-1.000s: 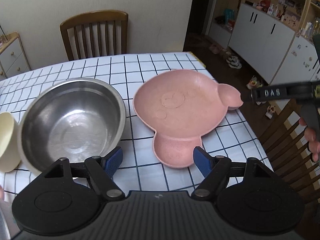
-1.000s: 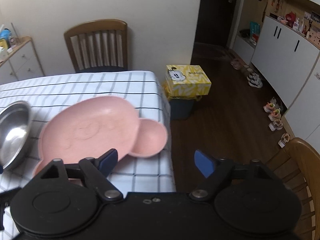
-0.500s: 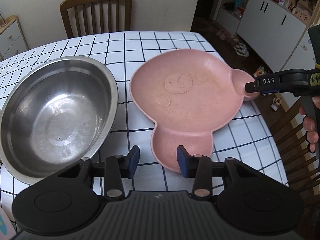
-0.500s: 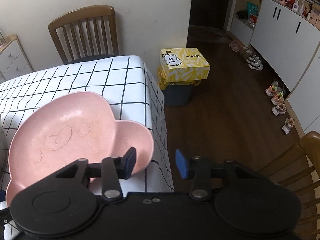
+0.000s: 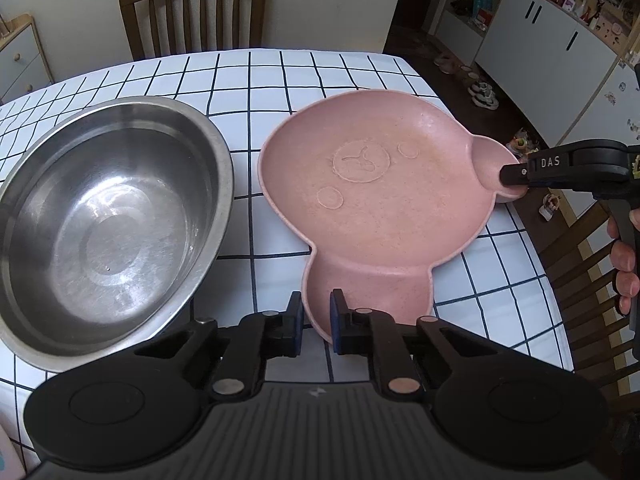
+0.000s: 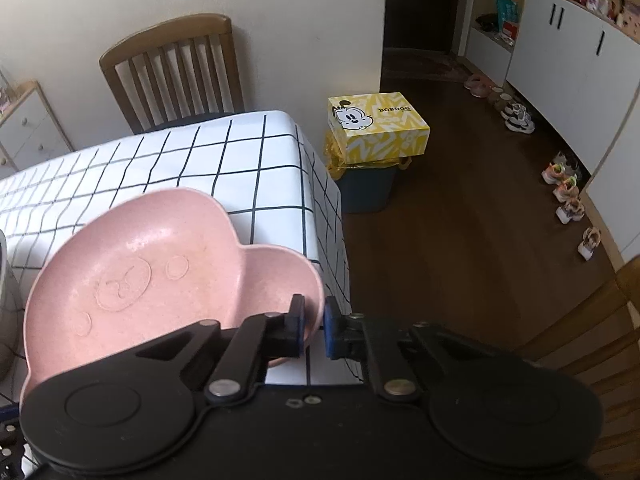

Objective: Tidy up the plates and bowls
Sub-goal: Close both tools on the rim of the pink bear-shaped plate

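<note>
Two grippers on one pink plate [image 5: 384, 200]: left gripper [image 5: 316, 322] and right gripper [image 6: 310, 326] have just been closing, and their jaws now pinch its two ear rims. Plate is on the table [image 5: 248, 76] beside the steel bowl [image 5: 104, 216] (nothing stacked yet), so basically just starting
</note>
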`<state>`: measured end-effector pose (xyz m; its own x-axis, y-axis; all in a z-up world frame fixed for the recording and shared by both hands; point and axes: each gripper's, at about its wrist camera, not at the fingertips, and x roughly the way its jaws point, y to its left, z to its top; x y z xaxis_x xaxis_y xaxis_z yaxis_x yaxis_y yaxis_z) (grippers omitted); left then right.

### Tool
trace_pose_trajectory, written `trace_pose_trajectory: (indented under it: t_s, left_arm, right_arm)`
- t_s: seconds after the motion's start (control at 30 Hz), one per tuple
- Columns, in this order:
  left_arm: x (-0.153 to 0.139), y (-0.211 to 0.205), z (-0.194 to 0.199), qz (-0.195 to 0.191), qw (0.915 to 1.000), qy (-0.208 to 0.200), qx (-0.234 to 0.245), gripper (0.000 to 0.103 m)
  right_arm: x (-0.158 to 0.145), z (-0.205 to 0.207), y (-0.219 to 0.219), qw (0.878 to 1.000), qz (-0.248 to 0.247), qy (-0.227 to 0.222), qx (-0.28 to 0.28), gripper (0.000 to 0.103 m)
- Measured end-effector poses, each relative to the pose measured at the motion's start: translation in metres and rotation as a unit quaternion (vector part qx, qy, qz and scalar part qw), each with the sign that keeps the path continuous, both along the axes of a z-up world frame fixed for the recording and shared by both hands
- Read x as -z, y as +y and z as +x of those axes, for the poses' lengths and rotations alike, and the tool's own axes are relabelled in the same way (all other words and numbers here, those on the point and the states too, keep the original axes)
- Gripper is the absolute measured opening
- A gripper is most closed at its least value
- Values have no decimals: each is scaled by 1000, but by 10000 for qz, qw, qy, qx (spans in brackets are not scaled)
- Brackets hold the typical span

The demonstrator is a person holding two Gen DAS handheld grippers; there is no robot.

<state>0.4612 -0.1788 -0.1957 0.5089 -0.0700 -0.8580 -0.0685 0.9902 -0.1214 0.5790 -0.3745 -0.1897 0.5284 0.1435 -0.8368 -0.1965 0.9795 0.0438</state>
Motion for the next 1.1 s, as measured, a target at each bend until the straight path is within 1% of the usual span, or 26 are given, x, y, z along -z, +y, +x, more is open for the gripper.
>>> trace_pose_trajectory:
  t_s: [0.07,0.17,0.23,0.33,0.5,0.73,1.0,1.1]
  left_arm:
    - [-1,-1,-3,15,10000,1,42,12]
    - [-3,1,-9,-39,10000,3,59,12]
    - [-5,1,-15,-54,9999,-12,96,11]
    - [-9,2,-26,-55,9999,-24,140,10]
    - [-14,3,-51,-198,9996,-8,203,9]
    - [-23,13,-94,-460,9985,-64,290,9]
    - [-47,34,-150,-715,9969,-146,299,9]
    - [-59,46,-174,-718,9966,-234,320,9]
  right_arm:
    - [-2,-4,-2,10000,44,2,64,8]
    - [-6,-12,-2,10000,-22,-54,2,8]
    - [-9,-17,-4,10000,19,-66,-1,8]
    - [-16,-27,-7,9999,49,-109,3,8]
    - [-27,-50,-6,9998,-20,-149,112,8]
    - [-46,-92,-9,9995,33,-251,188,8]
    - [-77,-151,-1,9985,131,-391,355,8]
    - [-89,-178,8,9979,156,-506,376,8]
